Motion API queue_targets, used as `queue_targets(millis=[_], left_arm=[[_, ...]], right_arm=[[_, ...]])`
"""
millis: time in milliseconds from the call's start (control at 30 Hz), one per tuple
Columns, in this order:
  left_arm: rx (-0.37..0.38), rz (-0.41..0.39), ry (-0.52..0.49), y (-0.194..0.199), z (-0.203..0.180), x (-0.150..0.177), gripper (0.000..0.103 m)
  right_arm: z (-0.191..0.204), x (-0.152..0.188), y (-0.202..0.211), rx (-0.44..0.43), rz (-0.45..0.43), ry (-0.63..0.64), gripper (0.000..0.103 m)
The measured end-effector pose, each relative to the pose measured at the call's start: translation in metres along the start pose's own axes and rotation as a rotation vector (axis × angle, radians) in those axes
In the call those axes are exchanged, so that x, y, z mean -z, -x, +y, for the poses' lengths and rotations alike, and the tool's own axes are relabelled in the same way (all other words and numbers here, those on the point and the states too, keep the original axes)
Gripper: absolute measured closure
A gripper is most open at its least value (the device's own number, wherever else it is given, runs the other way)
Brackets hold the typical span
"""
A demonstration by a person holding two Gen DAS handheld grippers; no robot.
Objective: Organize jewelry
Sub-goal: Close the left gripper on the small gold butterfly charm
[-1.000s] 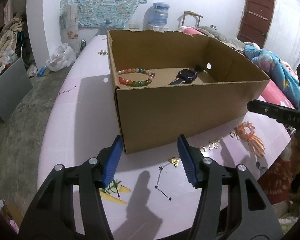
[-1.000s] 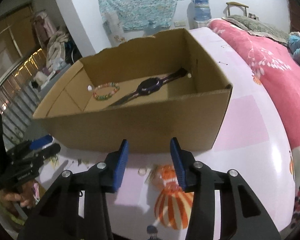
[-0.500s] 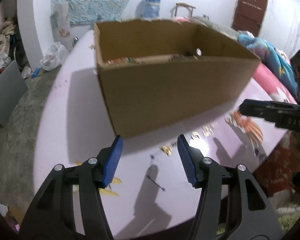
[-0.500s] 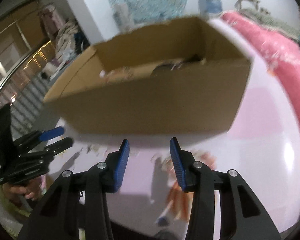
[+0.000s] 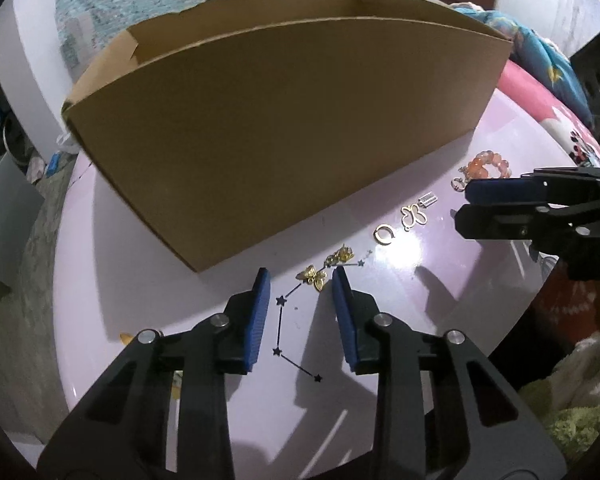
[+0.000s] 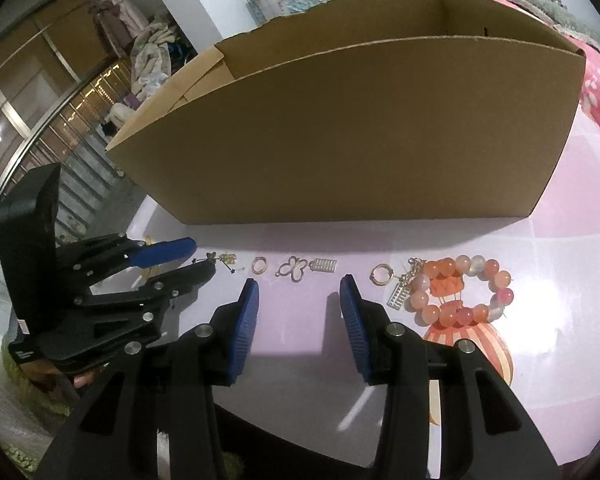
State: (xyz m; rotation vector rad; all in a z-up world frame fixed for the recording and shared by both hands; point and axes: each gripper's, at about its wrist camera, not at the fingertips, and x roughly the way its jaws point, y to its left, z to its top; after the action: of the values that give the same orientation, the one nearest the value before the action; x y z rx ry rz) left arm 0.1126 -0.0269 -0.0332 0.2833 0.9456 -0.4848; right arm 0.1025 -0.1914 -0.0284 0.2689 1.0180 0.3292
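An open cardboard box stands on the pale pink table; its inside is hidden from here. Jewelry lies in a row before it: gold butterfly earrings, a gold ring, a silver butterfly pendant, a small silver charm, a hoop and a peach bead bracelet. My left gripper is low over the table, its jaws closing around one earring without touching it. My right gripper is open just short of the pendant.
A hot-air balloon print on the tabletop lies partly under the bracelet. The table's rounded edge drops off close behind both grippers. Pink and blue bedding lies to the right, and clothes and a railing are at the left.
Both grippers have sunk toward the table and come closer to the jewelry row. The box's inside, with its beaded bracelet and watch, has dropped out of sight. The left jaws have narrowed.
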Motion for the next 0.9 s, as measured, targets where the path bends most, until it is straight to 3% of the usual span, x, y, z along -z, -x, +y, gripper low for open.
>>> queue_targets(millis=[167,300,433,467,900], left_arm=[[0.024,0.007,-0.028,-0.002,-0.001,-0.004,0.074],[0.04,0.009,-0.054,-0.002,-0.004,-0.006,0.083],[0.046,0.011,-0.061,-0.001,-0.002,-0.007,0.085],[0.047,0.011,-0.065,-0.001,-0.003,-0.008,0.091],[0.032,-0.005,-0.065,0.0,-0.007,-0.004,0.091]], right_arm=[[-0.001,-0.004,-0.002,-0.003,0.005,-0.008,0.061],[-0.003,-0.004,-0.002,-0.006,0.006,-0.014,0.061],[-0.005,-0.003,-0.001,-0.009,0.004,-0.026,0.061],[-0.006,-0.003,0.0,-0.009,0.004,-0.028,0.061],[-0.014,0.0,0.007,0.003,-0.006,-0.036,0.061]])
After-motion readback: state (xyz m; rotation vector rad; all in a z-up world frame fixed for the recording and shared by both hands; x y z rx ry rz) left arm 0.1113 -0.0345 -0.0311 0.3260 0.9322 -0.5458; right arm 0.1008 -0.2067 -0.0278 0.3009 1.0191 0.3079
